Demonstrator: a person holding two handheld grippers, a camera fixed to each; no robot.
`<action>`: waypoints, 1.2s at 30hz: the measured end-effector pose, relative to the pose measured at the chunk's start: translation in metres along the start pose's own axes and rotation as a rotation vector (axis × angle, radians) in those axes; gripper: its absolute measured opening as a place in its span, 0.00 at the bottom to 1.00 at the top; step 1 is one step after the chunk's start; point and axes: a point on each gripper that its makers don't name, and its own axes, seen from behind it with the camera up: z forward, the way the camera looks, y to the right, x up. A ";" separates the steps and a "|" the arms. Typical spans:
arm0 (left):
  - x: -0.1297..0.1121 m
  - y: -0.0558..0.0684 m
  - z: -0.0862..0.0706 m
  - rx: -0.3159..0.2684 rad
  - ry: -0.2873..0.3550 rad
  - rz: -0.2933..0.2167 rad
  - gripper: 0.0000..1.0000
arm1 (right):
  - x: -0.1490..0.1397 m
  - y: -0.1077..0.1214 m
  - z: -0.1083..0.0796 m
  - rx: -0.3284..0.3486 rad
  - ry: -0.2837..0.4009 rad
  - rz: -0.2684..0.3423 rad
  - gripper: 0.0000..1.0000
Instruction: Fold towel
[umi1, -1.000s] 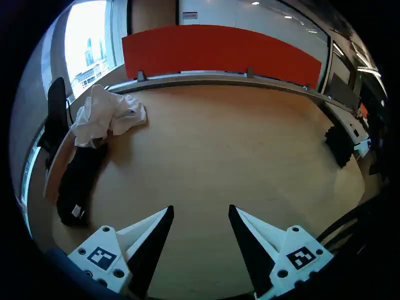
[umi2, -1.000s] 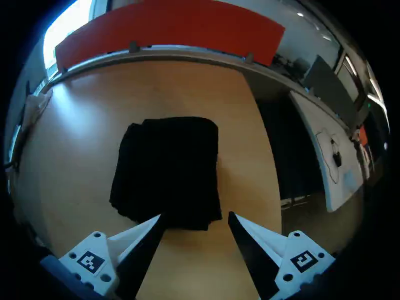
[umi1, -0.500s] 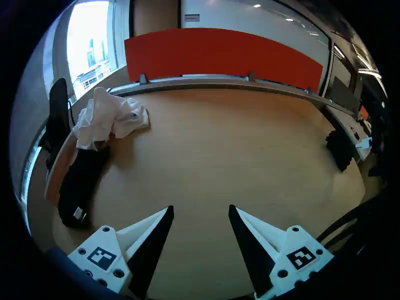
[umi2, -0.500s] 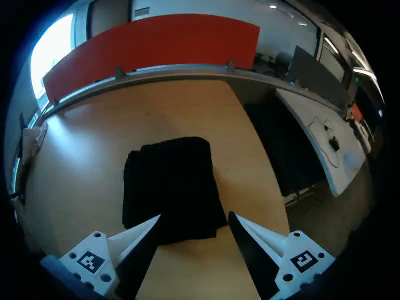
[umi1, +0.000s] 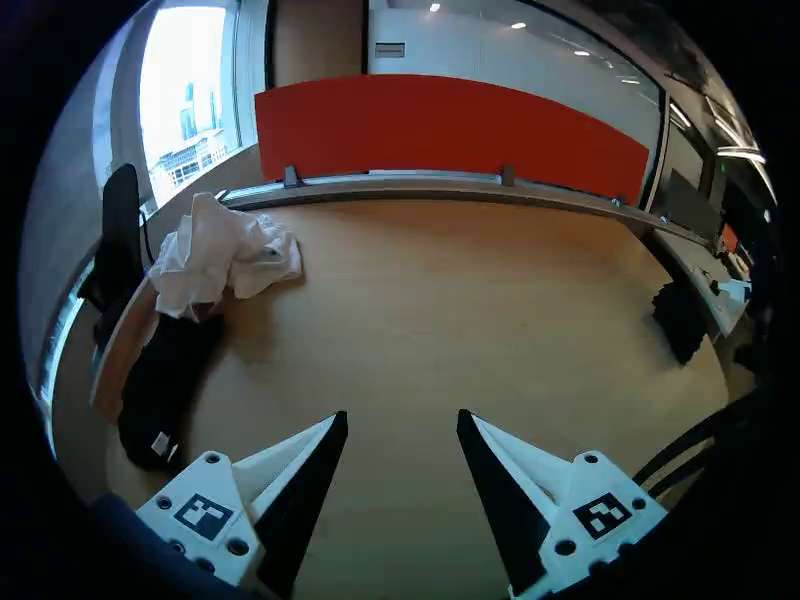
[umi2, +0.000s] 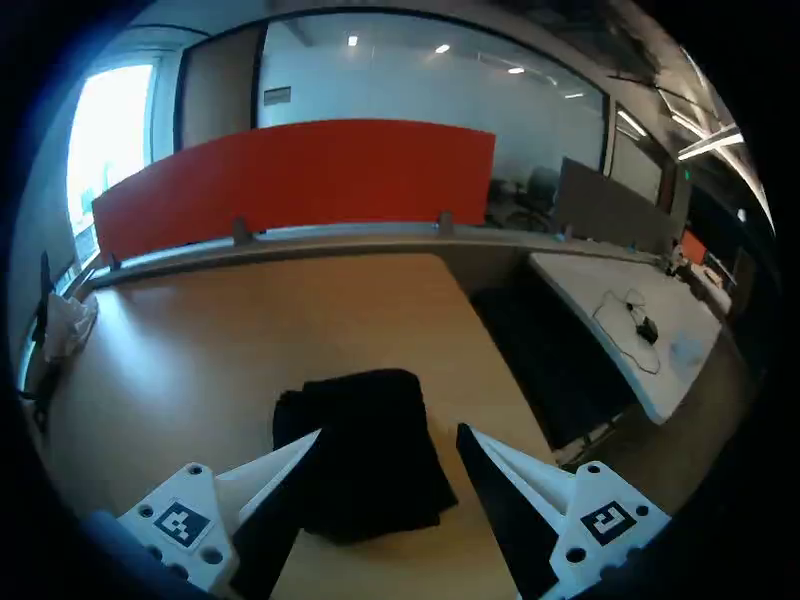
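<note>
While your left gripper (umi1: 399, 416) hung over the counter (umi1: 450, 300), its jaws stood wide apart with bare wood showing in the gap. Your right gripper (umi2: 388, 432) also had its jaws wide, pressing on nothing. The black towel (umi2: 365, 465) lay folded flat on the counter right under and ahead of the right gripper, and it showed through the gap between the two fingers. Both fingertips overlapped its near half in the right gripper view; whether they touched it, cannot tell. The towel sat near the counter's right-hand edge, roughly rectangular, with stacked layers showing along its left side.

Out from the left gripper, a dark cloth (umi1: 160, 385) lay long and rumpled along the counter's left edge. A crumpled white cloth (umi1: 225, 250) was heaped just past it, touching its far end. A small dark heap (umi1: 680, 320) sat at the counter's far right edge, well apart from both cloths.

A red divider (umi1: 450, 125) ran along the counter's back edge on a grey rail. A dark chair (umi1: 115, 240) stood off the left end of the counter, with a bright window (umi1: 185, 90) behind it. In the right gripper view, a white desk (umi2: 630, 330) stood off to the right across a dark gap, with cables (umi2: 630, 315) lying on it.
</note>
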 end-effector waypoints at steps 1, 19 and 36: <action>0.001 0.000 0.000 -0.001 0.002 0.001 0.81 | 0.006 -0.001 -0.002 -0.003 0.027 0.004 0.94; 0.033 -0.001 0.002 0.008 0.082 -0.005 0.81 | 0.061 -0.011 -0.021 -0.047 0.268 0.001 0.94; 0.129 -0.019 -0.011 0.068 0.391 0.017 0.80 | 0.096 -0.027 -0.044 -0.041 0.390 -0.017 0.94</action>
